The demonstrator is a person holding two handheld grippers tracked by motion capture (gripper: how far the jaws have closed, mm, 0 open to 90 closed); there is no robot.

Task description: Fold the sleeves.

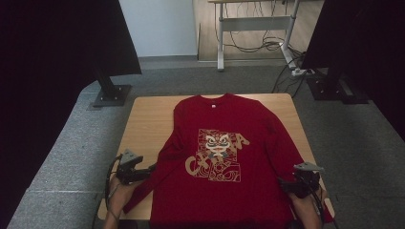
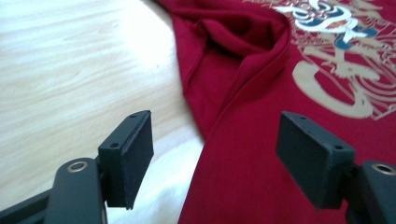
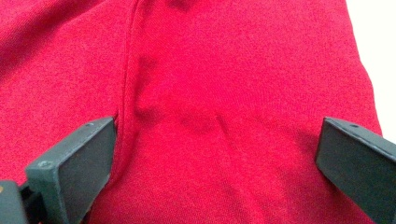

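A red long-sleeved shirt (image 1: 224, 143) lies spread face up on the wooden table (image 1: 143, 119), with a tan and white lion print (image 1: 217, 155) on its chest. My left gripper (image 1: 151, 168) is at the front left, beside the left sleeve (image 1: 160, 167). In the left gripper view it (image 2: 214, 128) stands open, with the folded sleeve edge (image 2: 219, 93) lying ahead between the jaws, untouched. My right gripper (image 1: 285, 184) is at the front right over the right sleeve. Its jaws (image 3: 217, 135) are wide open above red cloth with a seam (image 3: 127, 84).
Bare wood (image 2: 70, 70) lies left of the sleeve. Black panels on floor stands (image 1: 111, 93) flank the table on both sides. A desk frame with loose cables (image 1: 258, 43) stands at the back on grey carpet. The shirt hem hangs over the table's front edge.
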